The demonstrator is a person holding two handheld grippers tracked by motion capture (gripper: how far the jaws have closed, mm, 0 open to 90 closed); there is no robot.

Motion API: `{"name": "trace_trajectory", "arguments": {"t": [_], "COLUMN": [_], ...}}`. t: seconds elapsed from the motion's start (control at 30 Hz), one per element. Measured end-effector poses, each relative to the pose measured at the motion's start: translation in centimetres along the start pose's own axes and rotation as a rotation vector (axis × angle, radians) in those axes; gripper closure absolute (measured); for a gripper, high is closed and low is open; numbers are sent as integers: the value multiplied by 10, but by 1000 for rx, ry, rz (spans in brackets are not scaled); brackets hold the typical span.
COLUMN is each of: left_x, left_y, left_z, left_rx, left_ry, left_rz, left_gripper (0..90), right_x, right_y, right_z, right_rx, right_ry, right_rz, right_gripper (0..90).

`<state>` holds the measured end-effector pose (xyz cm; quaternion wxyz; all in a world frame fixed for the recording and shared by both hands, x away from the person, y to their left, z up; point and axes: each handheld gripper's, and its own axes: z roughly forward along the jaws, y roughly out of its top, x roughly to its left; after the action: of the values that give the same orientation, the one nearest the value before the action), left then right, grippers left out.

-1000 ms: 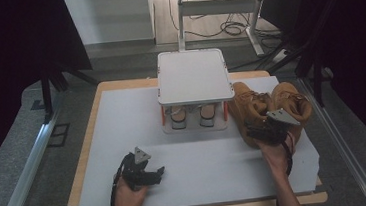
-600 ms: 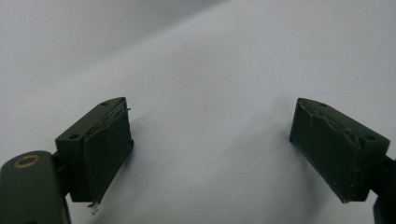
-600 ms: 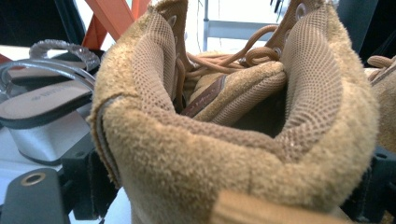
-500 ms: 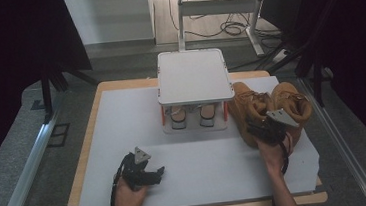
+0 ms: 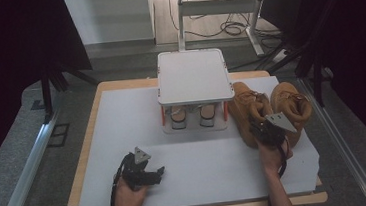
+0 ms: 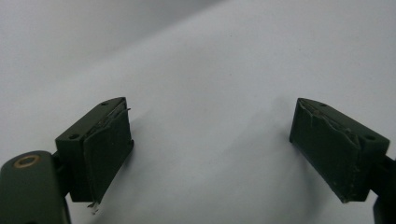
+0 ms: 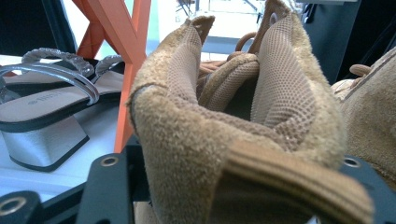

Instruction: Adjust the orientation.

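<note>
High view: my right tongs (image 5: 262, 127) sit at the heel of the nearer tan suede lace-up boot (image 5: 248, 108), which stands on the white table (image 5: 122, 118) just right of the small white two-tier rack with orange posts (image 5: 194, 77); its twin tan boot (image 5: 291, 104) stands beside it on the right; a pair of silver sandals (image 5: 192, 116) rests on the rack's lower tier; my left tongs (image 5: 149, 175) lie low near the front edge, well apart from the boots.

Left gripper view: my left tongs (image 6: 210, 149) stand spread wide over bare white table, nothing between them.

Right gripper view: my right tongs (image 7: 233, 186) have just been closing, the boot's padded heel collar (image 7: 224, 140) between them, the jaws flanking it; whether the pads yet press I cannot tell; silver block-heeled sandals (image 7: 44, 107) sit behind an orange post (image 7: 133, 56).
</note>
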<state>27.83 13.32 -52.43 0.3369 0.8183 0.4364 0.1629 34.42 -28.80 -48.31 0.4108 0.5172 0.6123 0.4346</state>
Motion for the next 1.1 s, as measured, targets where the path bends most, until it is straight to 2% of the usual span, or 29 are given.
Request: {"name": "trace_trajectory", "arguments": {"t": [0.4, 0.87, 1.1], "left_x": [0, 0, 0], "left_y": [0, 0, 0], "left_z": [0, 0, 0], "left_rx": [0, 0, -3], "left_ry": [0, 0, 0], "left_rz": [0, 0, -4], "left_gripper": [125, 125, 125], "right_x": [-1, -1, -4], "right_y": [6, 27, 44], "right_z": [-6, -22, -32], "right_rx": [-14, -67, -111], "right_ry": [2, 1, 0], "right_rz": [16, 8, 6], "right_gripper": [483, 508, 511]}}
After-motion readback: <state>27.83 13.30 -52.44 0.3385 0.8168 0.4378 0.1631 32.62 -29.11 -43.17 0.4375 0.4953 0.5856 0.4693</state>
